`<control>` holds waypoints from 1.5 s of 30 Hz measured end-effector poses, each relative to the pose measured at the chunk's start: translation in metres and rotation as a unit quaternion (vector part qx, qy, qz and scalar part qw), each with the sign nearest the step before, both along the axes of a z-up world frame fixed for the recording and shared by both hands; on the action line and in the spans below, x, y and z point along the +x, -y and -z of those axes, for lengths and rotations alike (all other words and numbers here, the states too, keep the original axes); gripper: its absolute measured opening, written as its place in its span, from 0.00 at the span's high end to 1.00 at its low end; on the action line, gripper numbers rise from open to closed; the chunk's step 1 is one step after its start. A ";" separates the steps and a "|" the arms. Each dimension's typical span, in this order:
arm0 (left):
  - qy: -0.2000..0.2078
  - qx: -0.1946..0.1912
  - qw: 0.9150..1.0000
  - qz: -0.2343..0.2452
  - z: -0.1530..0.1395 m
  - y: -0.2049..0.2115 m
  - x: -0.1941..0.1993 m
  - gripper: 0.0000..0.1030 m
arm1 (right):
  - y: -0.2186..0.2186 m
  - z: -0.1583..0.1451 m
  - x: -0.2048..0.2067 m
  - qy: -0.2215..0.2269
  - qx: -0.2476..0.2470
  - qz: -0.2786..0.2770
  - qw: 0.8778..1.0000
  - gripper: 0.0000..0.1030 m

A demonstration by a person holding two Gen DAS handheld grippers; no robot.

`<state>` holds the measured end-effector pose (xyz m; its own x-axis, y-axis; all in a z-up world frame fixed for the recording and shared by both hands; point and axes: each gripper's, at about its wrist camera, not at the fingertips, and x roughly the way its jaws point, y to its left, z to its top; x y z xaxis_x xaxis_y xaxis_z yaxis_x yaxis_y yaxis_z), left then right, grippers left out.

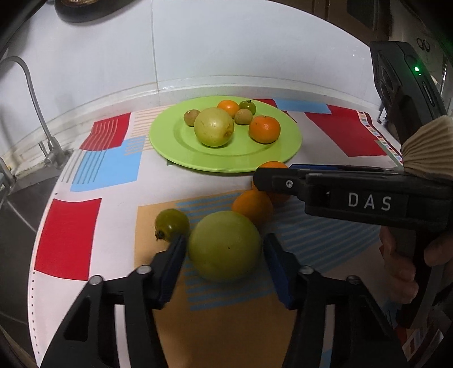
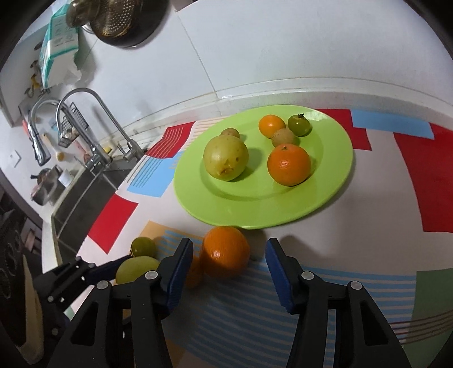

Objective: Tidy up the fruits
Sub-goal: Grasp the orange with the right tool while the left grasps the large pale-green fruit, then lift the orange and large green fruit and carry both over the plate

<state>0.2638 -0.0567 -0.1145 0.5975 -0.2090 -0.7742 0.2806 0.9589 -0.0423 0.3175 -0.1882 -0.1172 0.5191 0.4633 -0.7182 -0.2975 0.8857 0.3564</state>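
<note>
A green plate (image 1: pixel 181 147) (image 2: pixel 334 181) holds a large yellow-green fruit (image 1: pixel 214 127), two oranges and several small fruits. On the mat in front of it, my open left gripper (image 1: pixel 225 247) straddles a big green fruit (image 1: pixel 224 246) without clearly touching it. A small green fruit (image 1: pixel 171 224) lies by the left finger, and an orange (image 1: pixel 252 206) sits just behind. My open right gripper (image 2: pixel 229 256) straddles another orange (image 2: pixel 225 254) near the plate's front rim; the right finger stands apart from it. The right gripper also shows in the left wrist view (image 1: pixel 271 175).
A patterned mat (image 1: pixel 68 237) covers the counter. A sink with faucets (image 2: pixel 93 124) lies to the left, and a white tiled wall runs behind. A black device (image 1: pixel 405 82) stands at the right. A pan hangs on the wall (image 2: pixel 127 25).
</note>
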 end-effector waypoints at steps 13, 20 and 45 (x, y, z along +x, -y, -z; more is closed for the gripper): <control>-0.004 -0.011 1.000 -0.008 -0.002 -0.004 -0.001 0.53 | 0.002 0.007 0.008 -0.033 0.036 0.003 0.999 0.62; 0.011 -0.016 1.000 -0.018 -0.013 -0.011 -0.008 0.53 | 0.000 -0.003 -0.007 -0.010 0.001 0.005 1.000 0.63; 0.072 -0.030 0.997 -0.015 -0.063 -0.022 -0.048 0.53 | 0.005 -0.067 -0.089 0.090 -0.071 0.043 0.992 0.63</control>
